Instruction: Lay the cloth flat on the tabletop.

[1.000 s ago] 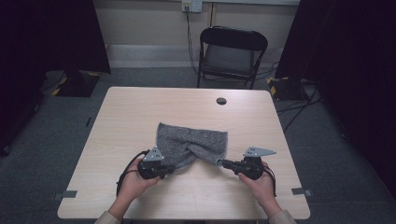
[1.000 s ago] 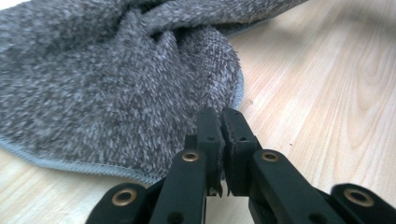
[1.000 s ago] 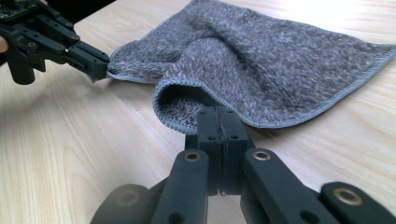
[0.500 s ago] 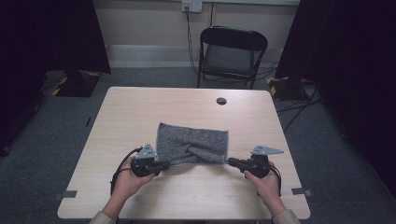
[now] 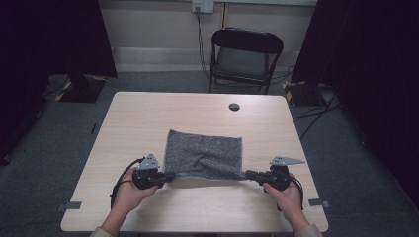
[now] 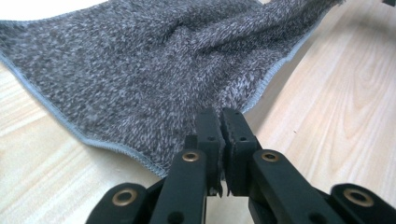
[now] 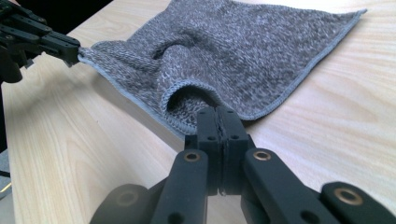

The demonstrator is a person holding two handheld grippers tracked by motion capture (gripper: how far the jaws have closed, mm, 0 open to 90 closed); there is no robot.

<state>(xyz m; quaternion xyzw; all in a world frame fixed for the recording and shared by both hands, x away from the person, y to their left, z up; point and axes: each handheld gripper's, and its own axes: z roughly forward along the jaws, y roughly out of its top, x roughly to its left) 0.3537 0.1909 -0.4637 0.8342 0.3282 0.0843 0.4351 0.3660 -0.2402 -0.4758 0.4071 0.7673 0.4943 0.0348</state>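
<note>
**Grey knit cloth stretched between two tools on a pale bench**

Pale wood-grain rectangular bench [image 5: 148, 118], smooth and matt, with a small round black disc [image 5: 234, 106] near the far edge. Beyond it, a black folding metal chair [image 5: 245, 54] on grey carpet, against a cream wall with a grey skirting strip; dark curtains on both sides.

In the middle of the bench, toward the near edge, a mottled grey knitted cloth [image 5: 203, 154], fuzzy, roughly rectangular, hemmed in lighter grey stitching, creased at the centre. Far edge flat on the wood; near edge lifted and pulled taut.

Left tool [image 5: 168, 177], black and angular with brass-coloured pivots, clamped together on the cloth's near left corner. Right tool [image 5: 248, 174], same build, clamped on the near right corner, where the hem curls into a small loop. Both held in hands at the near edge.
</note>
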